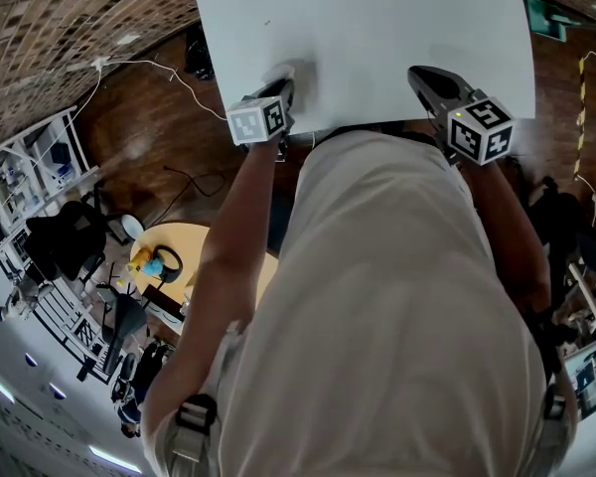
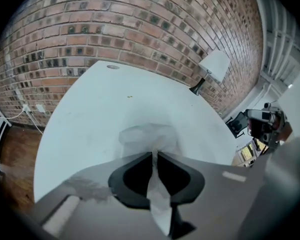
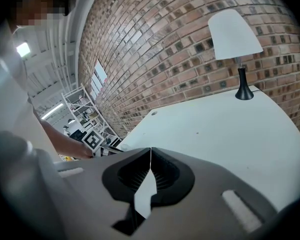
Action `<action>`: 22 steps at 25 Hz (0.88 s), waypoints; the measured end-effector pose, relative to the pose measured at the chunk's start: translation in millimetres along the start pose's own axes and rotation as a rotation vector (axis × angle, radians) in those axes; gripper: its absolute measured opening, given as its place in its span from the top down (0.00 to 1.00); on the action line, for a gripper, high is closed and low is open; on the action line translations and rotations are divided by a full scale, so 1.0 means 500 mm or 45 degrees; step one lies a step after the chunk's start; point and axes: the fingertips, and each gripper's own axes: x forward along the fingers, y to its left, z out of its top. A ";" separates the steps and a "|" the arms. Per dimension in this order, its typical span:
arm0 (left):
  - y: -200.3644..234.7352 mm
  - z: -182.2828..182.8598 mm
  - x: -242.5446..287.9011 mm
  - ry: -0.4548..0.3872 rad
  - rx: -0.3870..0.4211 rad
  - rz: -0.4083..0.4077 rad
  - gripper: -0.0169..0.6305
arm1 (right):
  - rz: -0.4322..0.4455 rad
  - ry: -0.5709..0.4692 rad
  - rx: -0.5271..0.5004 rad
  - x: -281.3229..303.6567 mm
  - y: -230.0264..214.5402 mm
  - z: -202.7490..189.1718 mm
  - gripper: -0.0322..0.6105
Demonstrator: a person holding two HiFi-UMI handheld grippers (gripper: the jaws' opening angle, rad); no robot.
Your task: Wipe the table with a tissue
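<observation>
a crumpled white paper tissue (image 2: 147,136) is clamped in the left gripper (image 2: 154,155) and laid against the pale round tabletop (image 2: 105,104); the right gripper (image 3: 150,150) is kept closed, empty.

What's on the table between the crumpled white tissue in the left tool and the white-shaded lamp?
Nothing: in the left gripper view, only bare white tabletop runs from the crumpled white tissue to the white-shaded black-stemmed lamp.

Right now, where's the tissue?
In the left gripper view, the tissue is clamped between the fingers of the left gripper, bunched against the white table at its near edge.
</observation>
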 end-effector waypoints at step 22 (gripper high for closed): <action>0.087 -0.036 -0.031 0.004 0.091 0.010 0.92 | -0.018 0.000 -0.027 0.017 0.018 0.003 0.94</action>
